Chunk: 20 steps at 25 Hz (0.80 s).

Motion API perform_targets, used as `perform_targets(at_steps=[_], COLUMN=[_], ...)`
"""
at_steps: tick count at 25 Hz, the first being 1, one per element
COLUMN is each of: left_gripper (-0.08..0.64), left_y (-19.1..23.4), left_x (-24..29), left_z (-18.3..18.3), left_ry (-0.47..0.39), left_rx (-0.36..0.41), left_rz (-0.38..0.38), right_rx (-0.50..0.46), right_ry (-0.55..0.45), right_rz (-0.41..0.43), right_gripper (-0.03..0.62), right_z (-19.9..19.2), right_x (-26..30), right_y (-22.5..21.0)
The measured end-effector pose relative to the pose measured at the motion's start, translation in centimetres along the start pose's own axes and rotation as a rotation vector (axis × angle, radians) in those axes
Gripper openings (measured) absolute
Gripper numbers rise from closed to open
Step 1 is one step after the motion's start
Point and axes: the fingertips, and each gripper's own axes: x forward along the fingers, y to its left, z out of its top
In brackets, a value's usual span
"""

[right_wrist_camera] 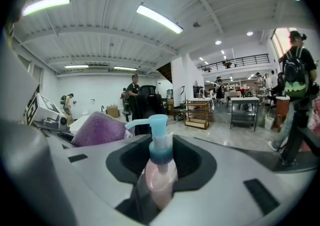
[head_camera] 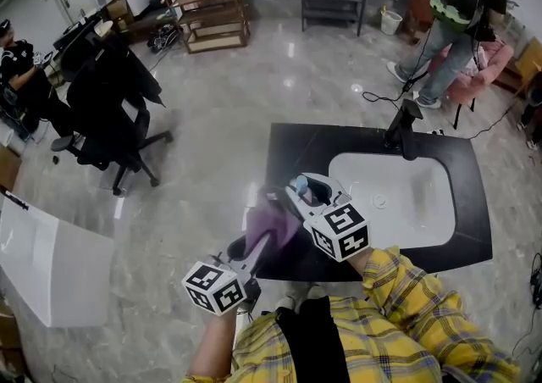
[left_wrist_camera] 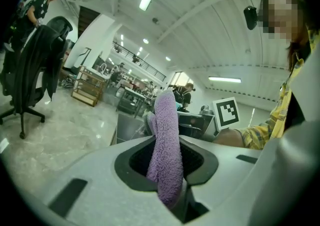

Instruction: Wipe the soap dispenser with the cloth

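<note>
A purple fluffy cloth (left_wrist_camera: pixel 167 145) is clamped between the 2 jaws of the left gripper (head_camera: pixel 257 246), with its free end standing up above them. A translucent pink soap dispenser with a blue pump head (right_wrist_camera: pixel 161 167) is gripped by its body between the 2 jaws of the right gripper (head_camera: pixel 306 192); it is held upright, with the pump spout pointing left in the right gripper view.

In the head view, both grippers are held over the front left part of a black countertop (head_camera: pixel 296 152), and the cloth is seen just beside the dispenser, on its left. Whether the 2 are touching cannot be told.

A white rectangular sink basin (head_camera: pixel 423 233) is set into the countertop to the right of the grippers, with a black tap (head_camera: pixel 402 127) at its far edge. A black office chair (head_camera: pixel 110 119) is seen on the glossy grey floor (head_camera: pixel 220 110) well to the left, and a person with a backpack (head_camera: pixel 453 8) is standing beyond the countertop.
</note>
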Motion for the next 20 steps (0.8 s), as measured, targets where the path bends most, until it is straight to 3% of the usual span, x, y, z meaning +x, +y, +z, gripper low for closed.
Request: perform_targets(at_steps=[3,6,9,13,20], left_gripper=[0.075,0.077,0.077,0.077,0.075], left_y=[-0.3,-0.9,-1.2,-1.5,-3.0], left_x=[0.2,0.4,0.6,0.7,2.5], left_z=[0.3,0.5,0.5,1.5,2.1], left_ry=[-0.002,0.002,0.008,-0.048,-0.066], left_rx=[-0.019,-0.037,-0.054,-0.126,-0.238], left_rz=[-0.024,-0.057,-0.084,-0.126,-0.248], right_rx=[0.017,0.042,0.037,0.034,0.116], right_ry=[-0.003,-0.007,-0.018,-0.049,-0.113], right_rz=[-0.022,0.013,0.081,0.125,0.077], right_gripper=[0.123,0.123,0.207,0.242,0.242], right_z=[0.1,0.2,0.4,0.4,0.7], right_x=[0.1,0.0,-0.9,-2.8,-6.5], right_y=[-0.1,0.2,1.0,1.4,-0.8])
